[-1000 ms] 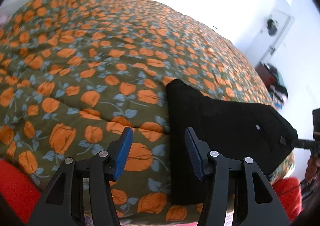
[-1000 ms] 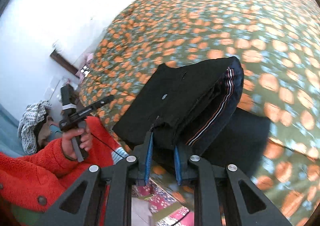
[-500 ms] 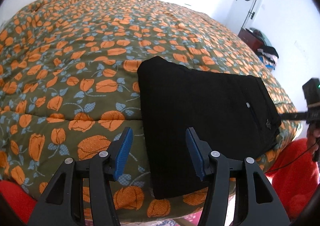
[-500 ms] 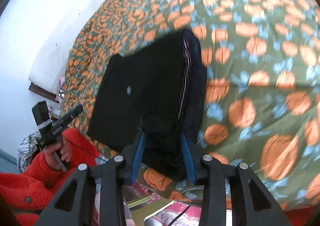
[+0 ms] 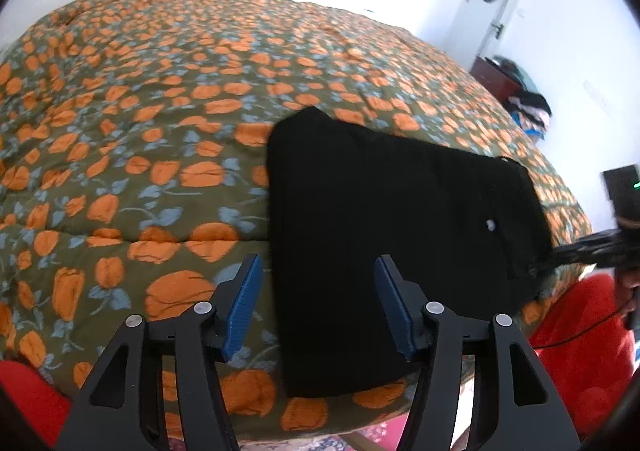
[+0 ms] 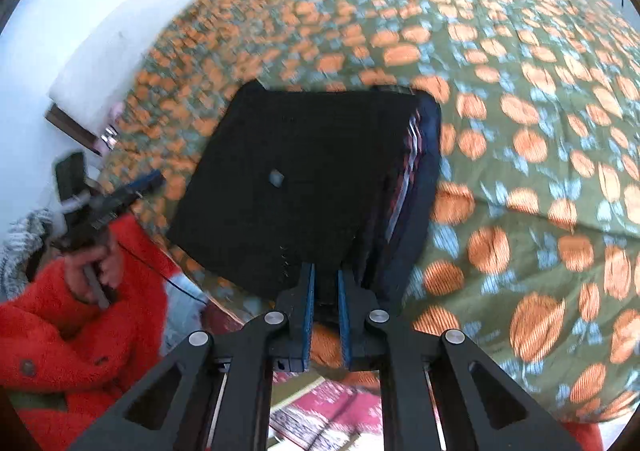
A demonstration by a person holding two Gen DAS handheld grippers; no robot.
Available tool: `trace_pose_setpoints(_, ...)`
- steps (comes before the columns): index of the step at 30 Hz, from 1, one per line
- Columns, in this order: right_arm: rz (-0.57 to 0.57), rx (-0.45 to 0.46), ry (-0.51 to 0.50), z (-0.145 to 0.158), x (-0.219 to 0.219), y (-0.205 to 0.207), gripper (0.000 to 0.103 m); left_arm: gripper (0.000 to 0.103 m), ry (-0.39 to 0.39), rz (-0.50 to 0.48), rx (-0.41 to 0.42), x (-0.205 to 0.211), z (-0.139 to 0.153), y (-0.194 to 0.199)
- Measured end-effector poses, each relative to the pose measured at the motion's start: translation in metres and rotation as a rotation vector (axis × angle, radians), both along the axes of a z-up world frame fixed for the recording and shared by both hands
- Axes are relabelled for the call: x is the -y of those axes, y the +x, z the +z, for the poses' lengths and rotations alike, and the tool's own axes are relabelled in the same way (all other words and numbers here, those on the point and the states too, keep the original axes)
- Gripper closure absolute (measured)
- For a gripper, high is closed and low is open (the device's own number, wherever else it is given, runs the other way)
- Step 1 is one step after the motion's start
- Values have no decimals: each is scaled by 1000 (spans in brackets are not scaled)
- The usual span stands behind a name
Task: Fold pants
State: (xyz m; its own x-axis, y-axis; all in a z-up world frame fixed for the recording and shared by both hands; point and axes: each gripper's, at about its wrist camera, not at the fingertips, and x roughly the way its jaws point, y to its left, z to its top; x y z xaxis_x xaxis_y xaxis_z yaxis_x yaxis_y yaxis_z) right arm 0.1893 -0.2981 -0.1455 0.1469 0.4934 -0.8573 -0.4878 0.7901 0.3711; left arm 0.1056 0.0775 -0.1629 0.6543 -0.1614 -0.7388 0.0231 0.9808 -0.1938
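The black pants [image 5: 384,235] lie folded on the flowery bed [image 5: 160,99], near its edge. My right fingers [image 6: 325,291] have just squeezed shut, pinching the near edge, while my left fingers [image 5: 318,305] hang spread above them. I should tug gently so the stack stays neat.

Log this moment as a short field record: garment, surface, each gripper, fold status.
garment: black pants, folded into a compact stack, striped layers showing along one side
surface: bed cover, green with orange flowers; pants lie near its edge
left gripper: open, above the pants' near corner, holding nothing
right gripper: jaws just closed, pinching the pants' near edge
fold status: largely folded, one edge pinched
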Motion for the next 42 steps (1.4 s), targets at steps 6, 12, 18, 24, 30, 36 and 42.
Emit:
trace_pose_setpoints(6,-77,-58,2,-35,10,5,91,42,155,-56,-87,34,-16,6)
trace_pose_setpoints(12,-106,-10,14,-15,19,3,80,42,208,-59,-105,40,-20,6)
trace_pose_setpoints(18,-127,128,1,28,9,14,80,42,243,-63,-110,44,-21,7)
trace_pose_setpoints(24,-91,242,29,46,-32,25,73,40,246,-65,-114,45,-21,6)
trace_pose_setpoints(30,-108,63,-37,-29,-44,46,73,32,120,-45,-106,19,-10,4)
trace_pose_setpoints(36,-236,16,146,-3,12,27,32,15,-162,40,-171,-38,-25,22)
trace_pose_setpoints(42,-256,-221,216,-45,31,21,32,15,-234,-36,-294,-25,-59,47)
